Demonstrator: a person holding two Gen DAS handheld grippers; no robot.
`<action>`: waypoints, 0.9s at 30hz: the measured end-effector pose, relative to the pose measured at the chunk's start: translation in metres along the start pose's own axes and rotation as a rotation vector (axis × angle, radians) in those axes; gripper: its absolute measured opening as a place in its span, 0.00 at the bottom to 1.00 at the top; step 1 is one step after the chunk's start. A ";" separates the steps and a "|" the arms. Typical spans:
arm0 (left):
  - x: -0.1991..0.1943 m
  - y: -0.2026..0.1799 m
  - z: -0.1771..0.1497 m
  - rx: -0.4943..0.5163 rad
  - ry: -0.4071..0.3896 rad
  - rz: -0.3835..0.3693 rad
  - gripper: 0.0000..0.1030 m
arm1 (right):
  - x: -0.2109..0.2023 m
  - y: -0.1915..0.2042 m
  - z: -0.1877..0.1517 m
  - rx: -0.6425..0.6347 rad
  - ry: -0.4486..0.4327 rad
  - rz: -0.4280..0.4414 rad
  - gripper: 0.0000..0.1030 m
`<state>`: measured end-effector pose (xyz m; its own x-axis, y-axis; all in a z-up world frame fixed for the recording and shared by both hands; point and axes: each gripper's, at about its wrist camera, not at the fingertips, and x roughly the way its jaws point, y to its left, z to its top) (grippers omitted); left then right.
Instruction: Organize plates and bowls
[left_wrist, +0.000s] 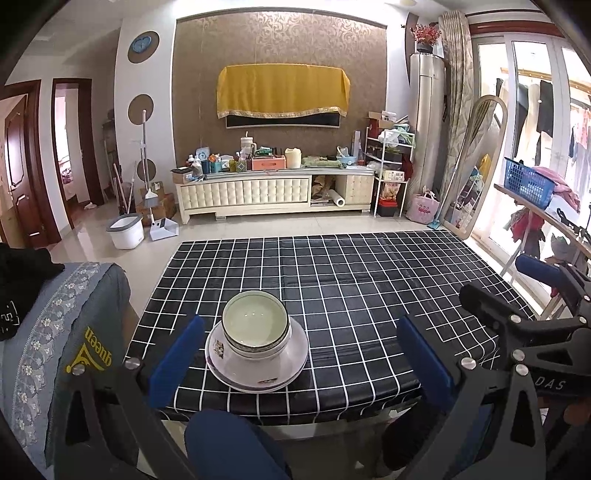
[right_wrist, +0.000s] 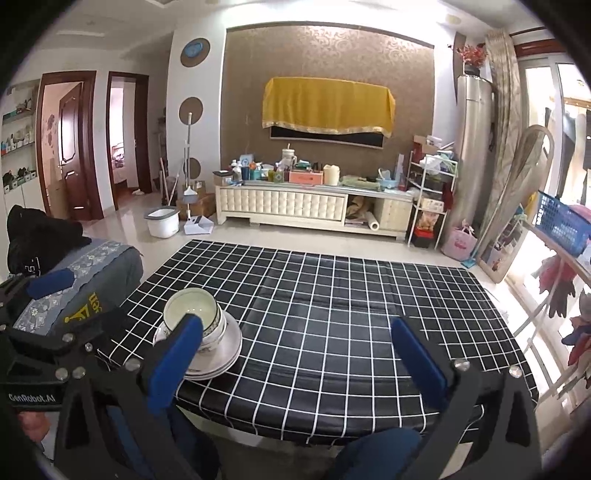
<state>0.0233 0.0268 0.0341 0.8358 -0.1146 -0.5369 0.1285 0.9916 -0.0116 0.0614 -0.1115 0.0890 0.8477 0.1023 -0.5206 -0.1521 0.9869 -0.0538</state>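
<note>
Stacked white bowls with patterned rims sit on stacked white plates near the front left edge of the black checked table. My left gripper is open, its blue pads wide apart, and the stack lies between them toward the left pad, untouched. In the right wrist view the same bowls and plates lie at the left, partly behind the left pad. My right gripper stands open over bare tablecloth. The right gripper's black frame also shows in the left view's right side.
A grey sofa arm with a black garment on it borders the table's left side. A blue-trousered knee sits under the near table edge. Beyond the table are a floor, a white bucket and a cluttered TV cabinet.
</note>
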 end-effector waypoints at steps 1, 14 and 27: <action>0.000 -0.001 0.000 0.003 0.000 0.000 1.00 | 0.000 0.000 0.000 -0.001 0.000 -0.002 1.00; 0.002 0.002 -0.001 0.004 0.018 -0.003 1.00 | -0.001 0.003 0.001 -0.011 0.015 -0.019 1.00; 0.002 0.006 0.000 -0.011 0.027 0.001 1.00 | -0.001 0.003 0.002 -0.011 0.013 -0.033 1.00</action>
<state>0.0258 0.0327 0.0328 0.8214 -0.1124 -0.5591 0.1219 0.9923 -0.0204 0.0610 -0.1088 0.0915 0.8458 0.0680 -0.5291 -0.1299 0.9882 -0.0806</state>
